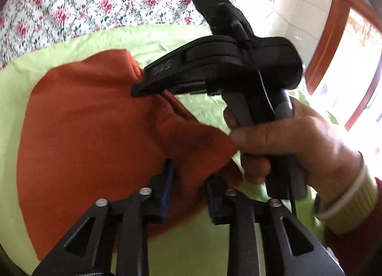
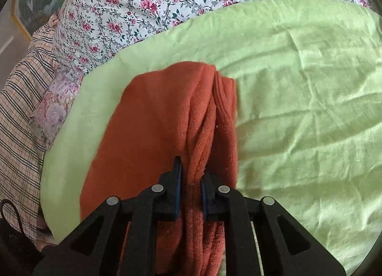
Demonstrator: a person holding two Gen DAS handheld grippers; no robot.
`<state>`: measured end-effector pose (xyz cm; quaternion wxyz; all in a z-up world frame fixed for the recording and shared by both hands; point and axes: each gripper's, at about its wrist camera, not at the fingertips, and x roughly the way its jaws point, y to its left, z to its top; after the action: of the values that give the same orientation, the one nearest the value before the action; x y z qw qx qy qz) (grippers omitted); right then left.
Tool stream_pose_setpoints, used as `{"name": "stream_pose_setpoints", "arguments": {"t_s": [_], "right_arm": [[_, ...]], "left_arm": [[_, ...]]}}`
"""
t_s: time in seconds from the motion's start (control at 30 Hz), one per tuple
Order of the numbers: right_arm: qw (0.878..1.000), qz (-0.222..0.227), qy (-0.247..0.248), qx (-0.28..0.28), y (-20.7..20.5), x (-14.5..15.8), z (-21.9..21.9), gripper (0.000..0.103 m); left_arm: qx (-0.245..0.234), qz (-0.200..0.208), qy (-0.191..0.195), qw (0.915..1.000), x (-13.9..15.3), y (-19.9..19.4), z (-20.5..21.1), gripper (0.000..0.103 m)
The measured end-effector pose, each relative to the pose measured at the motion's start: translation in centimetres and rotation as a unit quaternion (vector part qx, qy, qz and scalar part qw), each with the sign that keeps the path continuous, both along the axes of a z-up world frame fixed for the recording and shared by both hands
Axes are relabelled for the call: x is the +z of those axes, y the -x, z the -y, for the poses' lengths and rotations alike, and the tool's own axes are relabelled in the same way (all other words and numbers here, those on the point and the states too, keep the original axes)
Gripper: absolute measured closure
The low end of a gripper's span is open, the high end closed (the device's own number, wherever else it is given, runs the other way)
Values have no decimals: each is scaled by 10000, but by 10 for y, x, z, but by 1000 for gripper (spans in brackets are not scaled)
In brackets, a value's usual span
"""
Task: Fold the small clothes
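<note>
1. Left gripper [image 1: 188, 190]: nearest the left wrist lens. Fingers partly closed with a bunched edge of the rust-orange knit garment [image 1: 95, 132] between the blue pads; it looks pinched, though the pads sit slightly apart around the fold.
2. Right gripper [image 2: 191, 190]: nearly closed, clamping a thick ridge of the same garment, gathered in several layers.
3. From the left wrist view, the right gripper [image 1: 143, 87] bites the cloth's far edge, with the person's right hand [image 1: 293, 137] on the handle, fingers touching the fabric.
4. The garment lies on a light green sheet [image 2: 298, 108], partly lifted at both pinched points. It is well apart from the floral bedding [image 2: 148, 1] beyond and the plaid cloth [image 2: 19, 120] at the left.
5. Judgement: a fold is underway, with both edges held.
6. To do it well: keep both grips level, hold the cloth taut between them, and lay edge onto edge.
7. Risk: the bunched ridge may set as a crease; release only once the cloth lies flat.
</note>
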<state>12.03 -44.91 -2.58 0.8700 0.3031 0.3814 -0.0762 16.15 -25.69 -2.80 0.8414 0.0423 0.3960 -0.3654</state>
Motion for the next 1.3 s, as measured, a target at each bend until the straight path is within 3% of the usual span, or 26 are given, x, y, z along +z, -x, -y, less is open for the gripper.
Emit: {"name": "stream_pose_setpoints", "arguments": {"t_s": [0.17, 0.2, 0.27, 0.33, 0.4, 0.57, 0.67, 0.73, 0.8, 0.87, 0.9, 0.97, 1.1, 1.3], "right_arm": [[9997, 10, 91, -241, 15, 9, -1, 88], [9995, -12, 97, -294, 20, 10, -1, 84], [9989, -42, 86, -468, 32, 11, 1, 72], [9981, -26, -47, -606, 40, 11, 4, 40], [9973, 212, -377, -602, 48, 10, 6, 29], [9963, 135, -727, -441, 38, -2, 4, 29], [9956, 77, -831, -431, 31, -9, 4, 29], [9953, 96, -891, -378, 28, -12, 4, 29], [9956, 39, -891, -288, 22, -14, 1, 30], [9966, -62, -796, -198, 16, -15, -4, 48], [9963, -74, -843, -140, 14, -17, -4, 63], [9953, -63, -957, -126, 12, -18, -8, 69], [9977, 15, -655, -184, 15, -2, -27, 75], [9940, 444, -939, 336, 3, 10, -87, 77]], "left_arm": [[50, -107, 119, 9999, 8, 17, -48, 40], [169, -121, 131, 9997, 9, 16, -63, 35], [507, -157, 181, 9984, 12, 10, -92, 25], [924, -316, 347, 9946, 12, -6, -125, 23], [1303, -559, 516, 9886, 9, -30, -150, 21], [1738, -1459, 1025, 9685, -16, -93, -185, 21], [1658, -2017, 1262, 9570, -39, -117, -187, 21], [1590, -2185, 1351, 9533, -49, -132, -179, 21], [1486, -2121, 1366, 9562, -50, -142, -168, 24], [1381, -2000, 1245, 9620, -52, -143, -152, 48], [1408, -1928, 1217, 9634, -51, -142, -151, 53], [1420, -1772, 1288, 9653, -44, -137, -154, 76], [1420, -1350, 1278, 9723, -14, -110, -175, 78], [1630, -679, 1008, 9791, 30, -56, -236, 79]]}}
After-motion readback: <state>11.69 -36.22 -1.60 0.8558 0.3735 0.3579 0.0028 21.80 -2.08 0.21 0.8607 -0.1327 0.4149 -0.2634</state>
